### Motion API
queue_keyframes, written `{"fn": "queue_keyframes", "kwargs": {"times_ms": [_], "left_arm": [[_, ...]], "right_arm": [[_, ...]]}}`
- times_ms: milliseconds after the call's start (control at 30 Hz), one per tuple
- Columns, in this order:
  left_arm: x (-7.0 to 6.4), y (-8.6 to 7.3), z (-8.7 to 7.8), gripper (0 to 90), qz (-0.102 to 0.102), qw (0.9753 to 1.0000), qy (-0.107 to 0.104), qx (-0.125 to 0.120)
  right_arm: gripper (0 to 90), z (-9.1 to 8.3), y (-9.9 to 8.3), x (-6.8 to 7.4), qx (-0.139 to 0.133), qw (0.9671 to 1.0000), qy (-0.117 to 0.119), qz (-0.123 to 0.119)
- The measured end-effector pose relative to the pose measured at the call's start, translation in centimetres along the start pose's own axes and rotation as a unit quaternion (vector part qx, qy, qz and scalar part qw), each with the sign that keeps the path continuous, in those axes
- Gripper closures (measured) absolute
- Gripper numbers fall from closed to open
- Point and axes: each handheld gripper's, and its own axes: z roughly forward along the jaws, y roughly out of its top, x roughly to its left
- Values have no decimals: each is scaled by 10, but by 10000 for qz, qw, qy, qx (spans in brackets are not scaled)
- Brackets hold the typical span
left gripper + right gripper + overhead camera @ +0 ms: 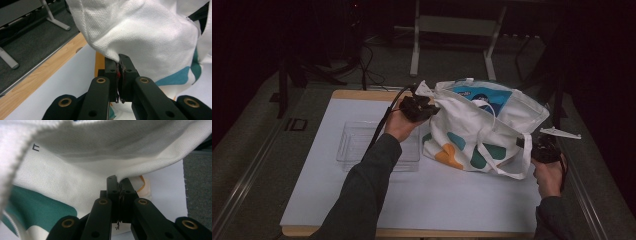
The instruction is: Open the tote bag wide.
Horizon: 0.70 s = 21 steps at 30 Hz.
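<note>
Two dark-sleeved forearms enter from the near edge of the high view, each hand carrying a black two-jaw gripper, and both meet a white canvas tote bag (477,132) printed with teal and orange blobs that sits on the right half of a white sheet covering a wooden table (362,94). The left gripper (424,107) is at the bag's far-left upper corner; in the left gripper view its jaws are pressed together on a fold of the coarse white weave (150,35), pulling that corner up into a small peak. The right gripper (532,146), a grey three-cornered plate on top, is at the bag's right side by the loose white strap (524,160) that loops down toward the near edge; in the right gripper view its jaws are likewise closed tight, with an edge of the cloth (140,173) pinched between their tips. The bag stands slumped and creased, its mouth held open toward the far side, where a blue-and-white printed packet (484,97) shows inside. A teal patch and a small orange ring on the fabric appear in the right gripper view. To the left of the bag, beneath the left forearm, a clear plastic rectangular tray (357,145) lies flat on the sheet.
</note>
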Motion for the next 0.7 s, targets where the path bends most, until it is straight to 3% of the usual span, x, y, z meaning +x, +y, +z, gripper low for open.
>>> {"fn": "queue_keyframes", "kwargs": {"times_ms": [367,700], "left_arm": [[-6,-8,-13,861,6,9998,-188,-96],[-15,-11,-21,861,83,9997,-208,-126]], "right_arm": [[890,-13,-3,5,-147,9996,63,-219],[890,-24,-1,13,-161,9985,94,-523]]}}
